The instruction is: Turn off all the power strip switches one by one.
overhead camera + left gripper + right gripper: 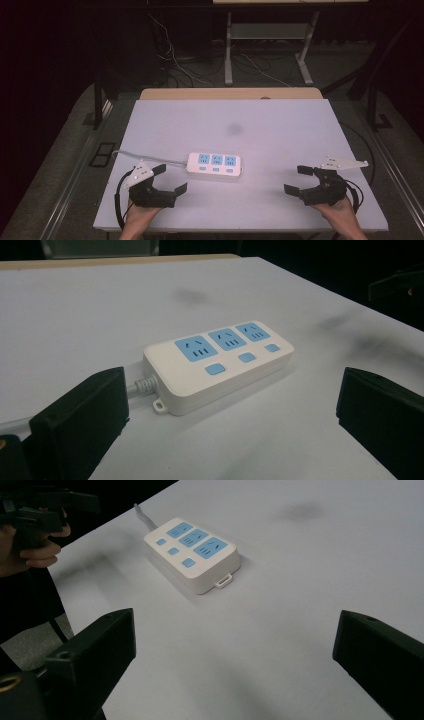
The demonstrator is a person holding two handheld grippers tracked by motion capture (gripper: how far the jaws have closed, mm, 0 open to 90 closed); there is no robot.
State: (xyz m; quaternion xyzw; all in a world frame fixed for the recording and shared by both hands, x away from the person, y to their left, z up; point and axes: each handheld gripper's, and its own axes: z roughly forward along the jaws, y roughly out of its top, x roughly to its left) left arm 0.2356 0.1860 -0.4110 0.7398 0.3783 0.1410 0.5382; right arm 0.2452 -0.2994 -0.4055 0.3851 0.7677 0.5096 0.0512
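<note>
A white power strip [214, 165] with three blue sockets and three blue switches lies flat near the middle of the white table [280, 125]. Its grey cable [150, 159] runs off to the left. My left gripper [171, 178] is open just left of the strip, jaws wide apart and empty. In the left gripper view the strip [220, 362] lies ahead between the two black fingers [85, 420]. My right gripper [294, 179] is open and empty to the right of the strip, about a hand's width away. In the right gripper view the strip [192, 552] lies farther off.
A dark smudge [234, 129] marks the table behind the strip. A wooden board edge [230, 93] runs along the table's far side. Cables and a metal stand [228, 50] are on the floor beyond. The other hand [35, 555] holds its gripper at the right gripper view's top left.
</note>
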